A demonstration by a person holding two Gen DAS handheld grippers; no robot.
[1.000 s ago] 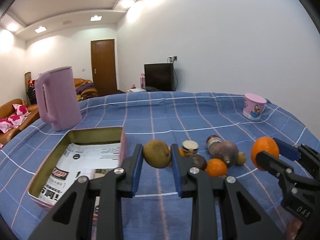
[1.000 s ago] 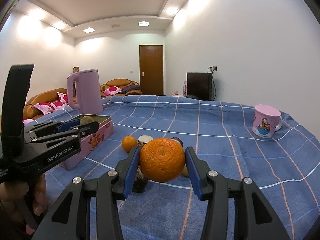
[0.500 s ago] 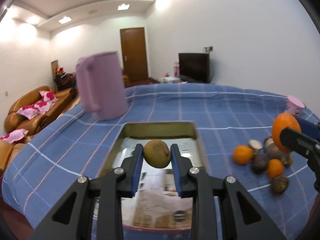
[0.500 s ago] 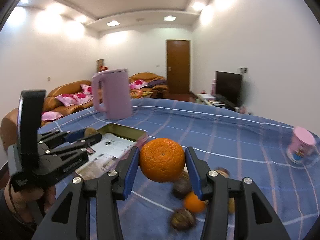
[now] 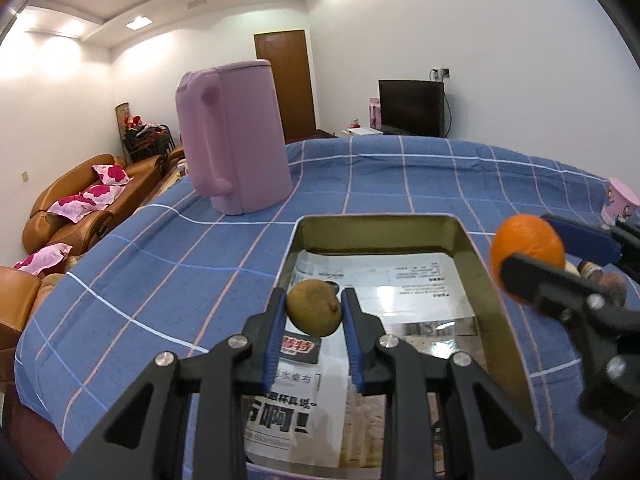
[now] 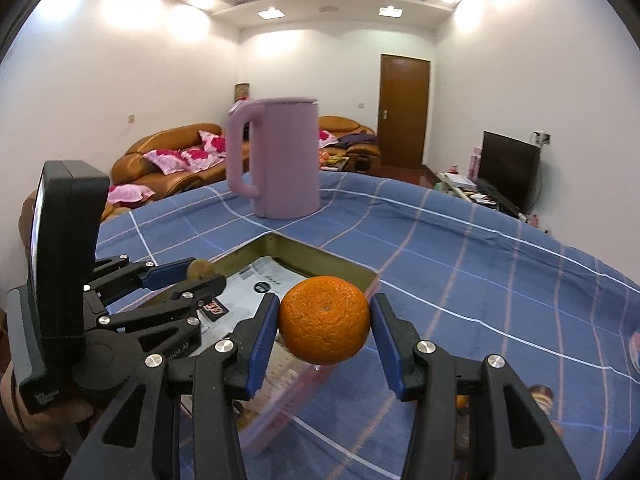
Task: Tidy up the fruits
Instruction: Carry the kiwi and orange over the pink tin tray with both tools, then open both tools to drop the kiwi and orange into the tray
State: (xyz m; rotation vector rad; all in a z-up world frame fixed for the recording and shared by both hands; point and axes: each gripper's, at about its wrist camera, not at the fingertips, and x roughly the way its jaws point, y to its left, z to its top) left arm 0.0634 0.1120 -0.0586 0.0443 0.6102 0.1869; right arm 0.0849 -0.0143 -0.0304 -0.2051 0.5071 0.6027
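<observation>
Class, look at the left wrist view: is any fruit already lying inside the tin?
No: the tin holds only printed paper, while the greenish fruit is clamped in the left gripper above it.

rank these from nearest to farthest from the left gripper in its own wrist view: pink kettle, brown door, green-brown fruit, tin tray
1. green-brown fruit: clamped between the left gripper pads, right at the tips.
2. tin tray: directly under and just ahead of the fingers, lined with printed paper.
3. pink kettle: standing on the blue cloth beyond the tray, to the left.
4. brown door: in the far wall, behind the kettle.
</observation>
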